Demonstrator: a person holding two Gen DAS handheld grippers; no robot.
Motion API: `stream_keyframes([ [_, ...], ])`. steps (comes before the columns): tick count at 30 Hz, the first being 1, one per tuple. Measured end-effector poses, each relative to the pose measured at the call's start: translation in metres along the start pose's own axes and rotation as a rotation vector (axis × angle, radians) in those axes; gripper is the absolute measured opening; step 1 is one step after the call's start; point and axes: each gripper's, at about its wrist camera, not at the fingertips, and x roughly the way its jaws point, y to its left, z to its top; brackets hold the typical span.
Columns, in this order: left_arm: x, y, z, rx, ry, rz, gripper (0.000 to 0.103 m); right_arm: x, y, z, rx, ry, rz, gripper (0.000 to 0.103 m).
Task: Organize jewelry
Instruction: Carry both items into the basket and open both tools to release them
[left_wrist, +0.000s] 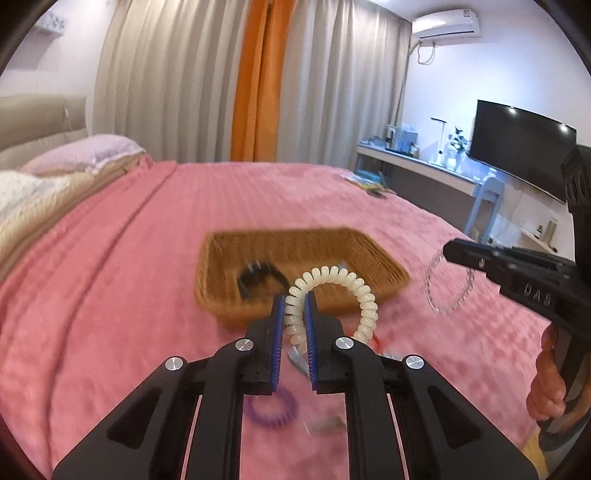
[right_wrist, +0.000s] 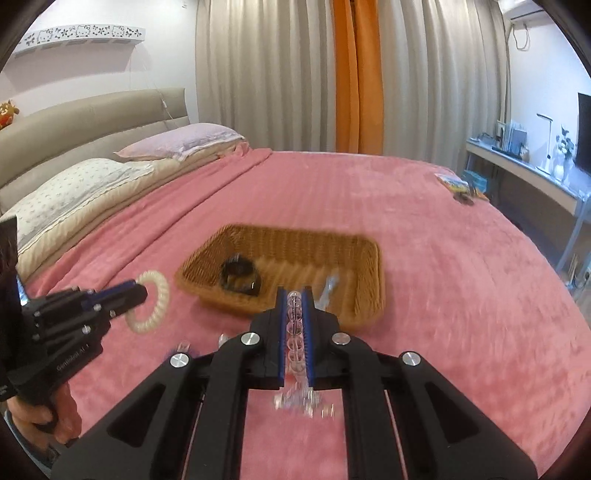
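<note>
- The cream spiral bracelet (left_wrist: 334, 291) is pinched between the blue pads of the left gripper (left_wrist: 294, 317), held above the pink blanket just short of the wicker basket (left_wrist: 384, 273). Only one short stretch of coil is clamped, so the springy loop could probably twist out if it gets swung hard.
- The clear bead bracelet (right_wrist: 295, 332) is clamped lengthwise in the right gripper (right_wrist: 295, 325), jaws nearly shut on it, with the loose end dangling below. Smooth round beads look slippy, so a slide-out is easily imagined, and the hanging part could be snagged on the basket rim.
- A black band (right_wrist: 240, 276) and something clear, too blurred to name, are already lying in the basket. A sloppy drop could land on the rim and bounce onto the bed (right_wrist: 443, 295).
- A purple coil ring (left_wrist: 271, 408) and small bits are left on the blanket under the left gripper; they could be buried or knocked about in the soft pile.
- Both grippers are aimed at the same basket, so a bump between them seems possible.
</note>
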Motion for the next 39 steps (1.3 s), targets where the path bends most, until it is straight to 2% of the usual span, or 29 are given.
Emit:
stream_keyframes([
  [6,0.055,0.008,0.039,-0.002,0.018,0.026,0.009,0.060,-0.001,0.030,0.006,0.035,0.064,0.006],
  [9,0.090,0.018,0.043,-0.024,0.058,0.034,0.010,0.104,-0.001,0.037,0.027,0.102,0.158,0.006],
  [14,0.135,0.034,0.036,-0.060,0.126,0.042,0.010,0.156,-0.007,0.036,0.069,0.183,0.167,0.006],
  [16,0.146,0.035,0.032,-0.059,0.144,0.041,0.010,0.173,-0.013,0.033,0.084,0.212,0.142,0.006],
  [23,0.180,0.026,0.024,-0.031,0.228,0.012,0.011,0.198,-0.048,0.015,0.149,0.274,0.069,0.006],
  [24,0.180,0.025,0.022,-0.036,0.229,0.005,0.012,0.196,-0.051,0.013,0.153,0.271,0.067,0.006],
  [25,0.180,0.026,0.022,-0.041,0.227,-0.004,0.022,0.195,-0.052,0.013,0.154,0.268,0.077,0.007],
  [26,0.176,0.028,0.022,-0.046,0.215,-0.012,0.036,0.193,-0.053,0.012,0.154,0.260,0.090,0.007],
  [27,0.170,0.029,0.023,-0.050,0.196,-0.011,0.041,0.190,-0.053,0.012,0.152,0.251,0.094,0.007],
  [32,0.127,0.036,0.030,-0.097,0.117,-0.034,0.043,0.167,-0.047,0.018,0.150,0.217,0.099,0.011],
  [34,0.108,0.041,0.033,-0.115,0.090,-0.042,0.047,0.148,-0.043,0.021,0.142,0.191,0.108,0.014],
  [39,0.055,0.048,0.028,-0.149,0.040,-0.043,0.048,0.091,-0.032,0.013,0.119,0.122,0.124,0.042],
])
